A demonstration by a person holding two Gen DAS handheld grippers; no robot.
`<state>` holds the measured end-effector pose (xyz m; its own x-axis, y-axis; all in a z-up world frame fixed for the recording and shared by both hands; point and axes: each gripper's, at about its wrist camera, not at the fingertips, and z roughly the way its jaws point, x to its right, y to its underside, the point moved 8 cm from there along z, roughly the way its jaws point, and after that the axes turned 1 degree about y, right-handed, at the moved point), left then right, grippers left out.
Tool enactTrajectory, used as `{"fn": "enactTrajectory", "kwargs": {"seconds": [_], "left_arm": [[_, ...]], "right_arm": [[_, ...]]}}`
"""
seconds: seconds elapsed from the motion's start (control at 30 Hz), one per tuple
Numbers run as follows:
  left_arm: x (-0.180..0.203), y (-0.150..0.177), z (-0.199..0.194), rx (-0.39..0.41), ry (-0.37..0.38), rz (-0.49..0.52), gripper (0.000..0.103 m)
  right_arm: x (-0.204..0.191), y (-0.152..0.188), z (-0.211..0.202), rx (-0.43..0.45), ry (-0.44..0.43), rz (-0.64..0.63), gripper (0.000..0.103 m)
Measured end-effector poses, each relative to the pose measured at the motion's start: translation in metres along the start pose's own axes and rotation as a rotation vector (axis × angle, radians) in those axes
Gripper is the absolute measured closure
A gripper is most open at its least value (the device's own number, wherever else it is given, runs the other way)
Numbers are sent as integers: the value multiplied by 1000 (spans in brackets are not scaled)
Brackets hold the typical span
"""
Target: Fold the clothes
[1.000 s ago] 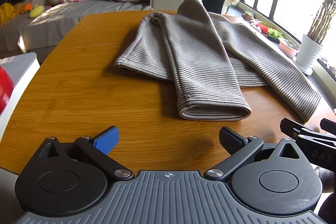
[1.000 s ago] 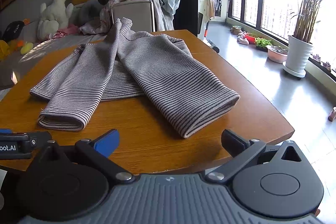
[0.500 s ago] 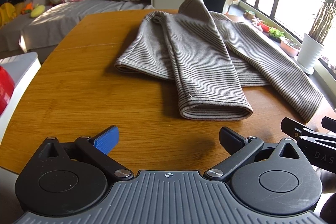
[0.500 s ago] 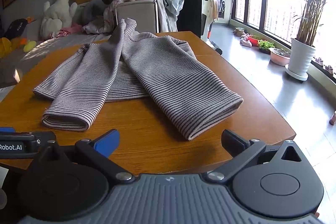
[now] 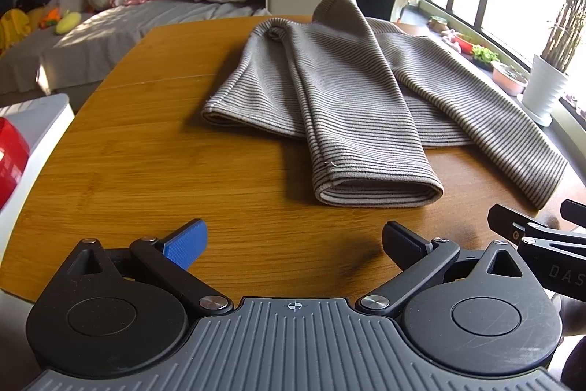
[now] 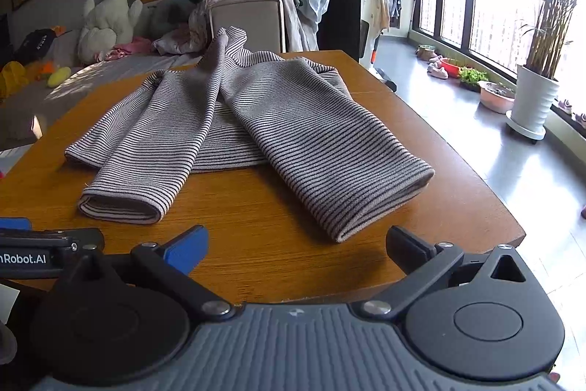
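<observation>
I have the striped sweater [image 5: 351,87] lying on the wooden table [image 5: 154,149], collar end away from me and both sleeves running down toward my near edge. Both sleeves look already brought in over the body: the left sleeve [image 5: 370,149] crosses the hem and ends in a cuff near me, and the right sleeve [image 6: 329,152] does the same on the other side, its cuff close to the table's right edge. So I judge the sleeve step done or close to it, though the sleeves splay apart rather than lying parallel, and the right one may want tidying inward. What is left, as I read it, is folding the body over on itself and squaring the bundle. My left hand-held gripper [image 5: 293,240] hovers over bare wood just short of the left cuff, jaws spread wide, holding nothing. My right hand-held gripper [image 6: 296,244] sits at the near table edge before the right cuff, equally wide open and empty. Neither touches the cloth. More clothes are heaped on a chair [image 6: 252,17] beyond the table, likely waiting their turn.
</observation>
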<state>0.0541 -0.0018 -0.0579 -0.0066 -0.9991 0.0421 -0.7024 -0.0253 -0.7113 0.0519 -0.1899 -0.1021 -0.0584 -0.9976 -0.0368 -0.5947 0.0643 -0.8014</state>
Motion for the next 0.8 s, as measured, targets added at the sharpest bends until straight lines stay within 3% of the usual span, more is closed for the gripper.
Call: {"fn": "enactTrajectory", "kwargs": {"seconds": [0.8], "left_arm": [[0,0,-2,4,-8,12,0]], "right_arm": [[-1,-1,2,-12,-5,-1,0]]}}
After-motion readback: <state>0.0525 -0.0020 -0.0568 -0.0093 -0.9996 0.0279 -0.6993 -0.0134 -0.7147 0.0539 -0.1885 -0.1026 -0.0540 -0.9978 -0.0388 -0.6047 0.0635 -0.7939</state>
